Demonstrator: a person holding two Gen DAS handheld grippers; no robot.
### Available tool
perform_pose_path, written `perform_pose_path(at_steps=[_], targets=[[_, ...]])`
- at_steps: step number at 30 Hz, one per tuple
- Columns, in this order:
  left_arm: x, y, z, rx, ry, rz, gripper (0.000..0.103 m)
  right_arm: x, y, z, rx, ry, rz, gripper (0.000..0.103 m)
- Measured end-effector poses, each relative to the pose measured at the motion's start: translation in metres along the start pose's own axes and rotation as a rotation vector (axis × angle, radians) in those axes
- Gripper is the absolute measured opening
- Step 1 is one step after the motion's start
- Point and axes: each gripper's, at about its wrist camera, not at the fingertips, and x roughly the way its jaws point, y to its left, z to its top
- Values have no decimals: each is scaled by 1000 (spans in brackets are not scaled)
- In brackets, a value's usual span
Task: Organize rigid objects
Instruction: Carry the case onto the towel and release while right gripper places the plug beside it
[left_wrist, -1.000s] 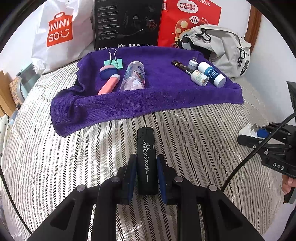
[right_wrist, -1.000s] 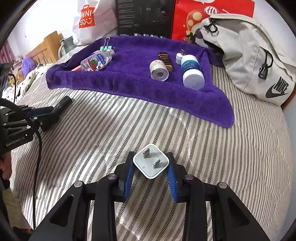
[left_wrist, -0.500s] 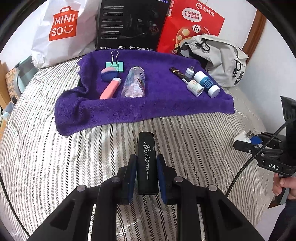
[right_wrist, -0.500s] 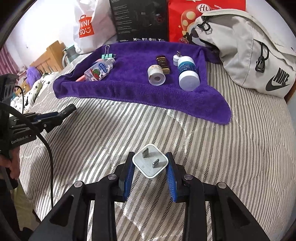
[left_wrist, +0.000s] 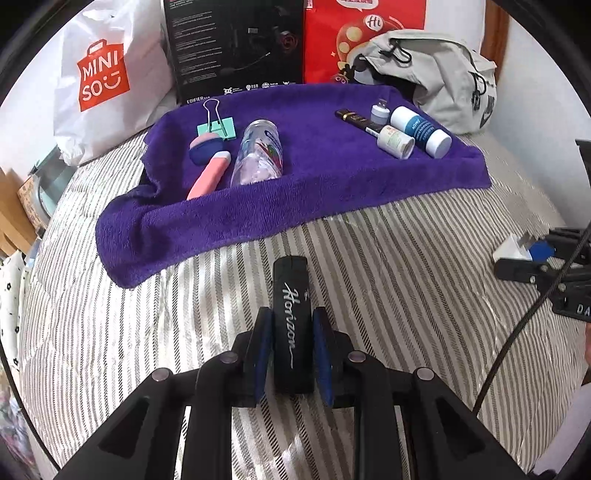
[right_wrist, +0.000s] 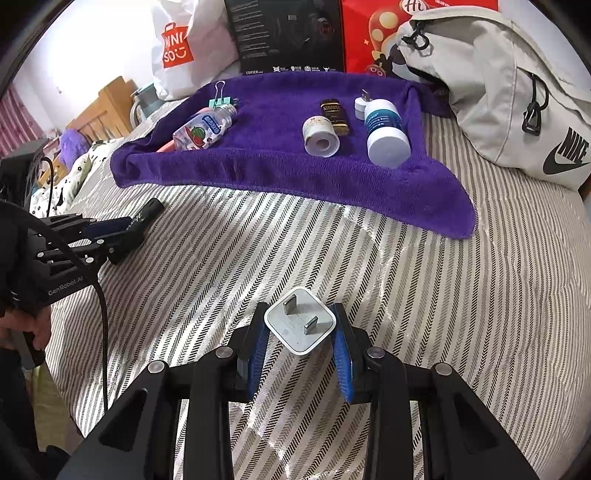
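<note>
Both grippers are loaded: left gripper (left_wrist: 290, 352) clamps a black lighter (left_wrist: 291, 325), right gripper (right_wrist: 301, 349) pinches a white plug (right_wrist: 300, 322), purple towel (left_wrist: 332, 184) up top of frame

pink handle (right_wrist: 167, 146) mostly hidden behind clear bottle (right_wrist: 202, 127), grey bag (right_wrist: 509, 99) cut off at right edge
</note>
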Motion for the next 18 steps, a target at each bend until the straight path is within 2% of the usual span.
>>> perform_pose_path(at_steps=[6, 9, 18], targets=[[1, 4, 6, -17, 21, -17, 21, 1, 0, 0, 3, 4, 9, 33], [-1, 9, 7, -57, 25, -58, 21, -3, -2, 4, 1, -6, 9, 33], [-27, 14, 31, -64, -32, -73, 21, -22, -7, 27, -13, -46, 21, 33]])
